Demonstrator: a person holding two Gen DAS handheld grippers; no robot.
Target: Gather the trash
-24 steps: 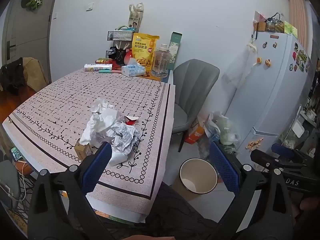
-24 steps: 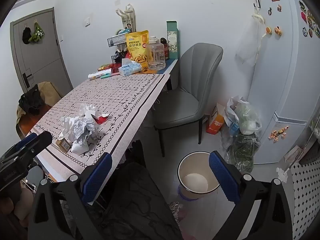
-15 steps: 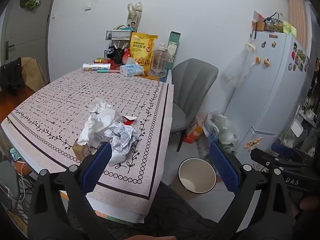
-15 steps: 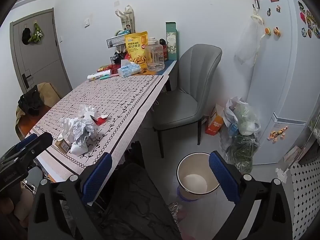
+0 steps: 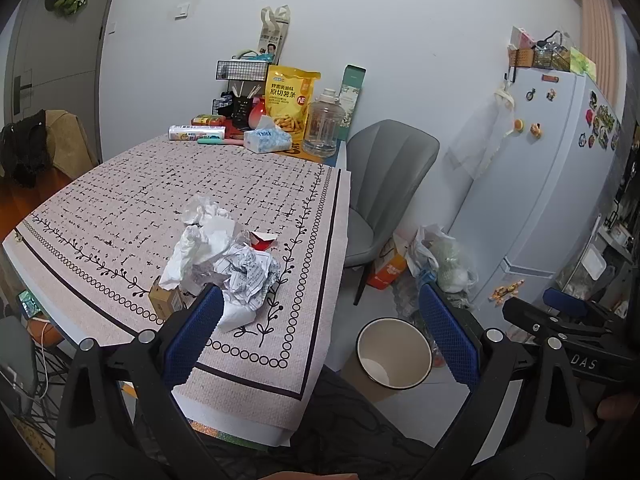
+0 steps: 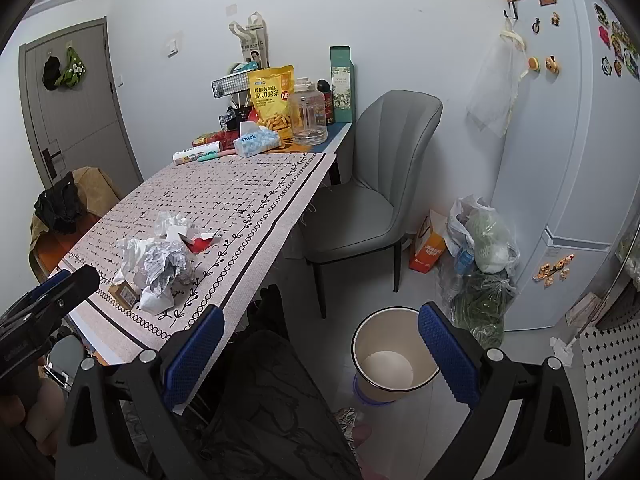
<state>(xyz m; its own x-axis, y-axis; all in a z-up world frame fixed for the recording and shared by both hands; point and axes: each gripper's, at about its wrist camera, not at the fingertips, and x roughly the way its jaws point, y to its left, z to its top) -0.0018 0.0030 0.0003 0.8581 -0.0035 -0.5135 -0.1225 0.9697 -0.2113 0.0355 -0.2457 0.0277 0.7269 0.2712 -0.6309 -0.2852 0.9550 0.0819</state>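
Left claw [image 5: 320, 320] edged nearer crumpled paper pile [image 5: 224, 256]; both claws wide, empty; pile beyond left fingertip.

Tablecloth [image 5: 120, 184] bare across centre-left of frame; crumpled paper pile [image 5: 224, 256] crowds its near edge. Clutter of bags and bottles [image 5: 292, 112] blocks the upper centre. Bin [image 6: 394, 356] mouth, lower centre, unobstructed; chair [image 6: 360, 216] probably clear of it.

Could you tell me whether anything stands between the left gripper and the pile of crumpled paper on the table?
Nothing visible does. The left gripper is open and empty, and the crumpled paper pile lies near the table edge in front of it, with only bare tablecloth between. A small cardboard box sits beside the pile, not in the way.
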